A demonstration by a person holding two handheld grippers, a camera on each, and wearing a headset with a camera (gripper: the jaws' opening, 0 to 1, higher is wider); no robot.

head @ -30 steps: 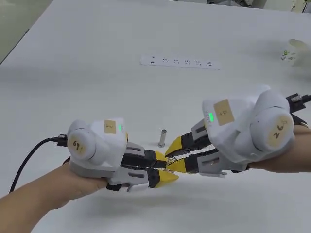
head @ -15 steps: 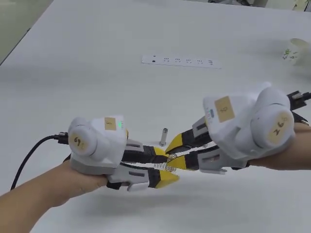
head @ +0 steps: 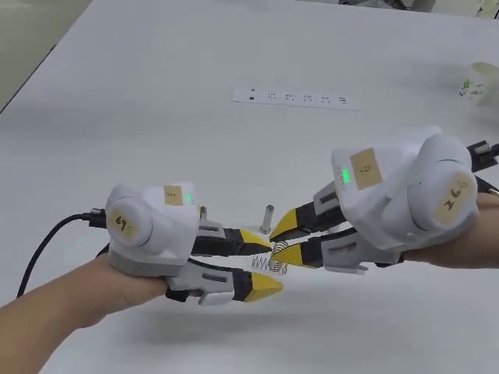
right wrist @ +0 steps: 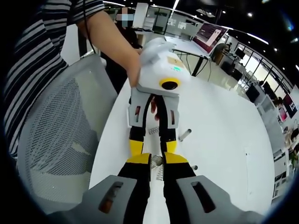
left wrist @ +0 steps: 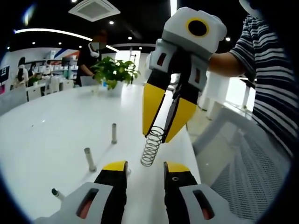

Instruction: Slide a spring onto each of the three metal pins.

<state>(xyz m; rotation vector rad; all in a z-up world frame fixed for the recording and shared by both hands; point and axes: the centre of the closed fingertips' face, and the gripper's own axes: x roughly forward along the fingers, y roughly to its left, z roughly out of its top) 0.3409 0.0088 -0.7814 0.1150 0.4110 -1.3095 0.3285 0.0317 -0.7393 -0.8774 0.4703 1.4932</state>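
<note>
One spring (left wrist: 152,147) is gripped by its upper end in the nearly closed right gripper (left wrist: 159,135), mid-frame in the left gripper view. Its lower end is framed by the parted, empty left gripper (left wrist: 145,167). Three pins (left wrist: 114,133) are seen at lower left.

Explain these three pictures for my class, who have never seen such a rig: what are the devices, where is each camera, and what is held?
A person holds a two-jaw gripper in each hand over a white table. One picture comes from a headset camera; the other two from cameras riding on the grippers. The right gripper pinches one end of a spring; the left gripper is open around its other end. Metal pins stand on the table, with a power strip and a cup farther off.
</note>
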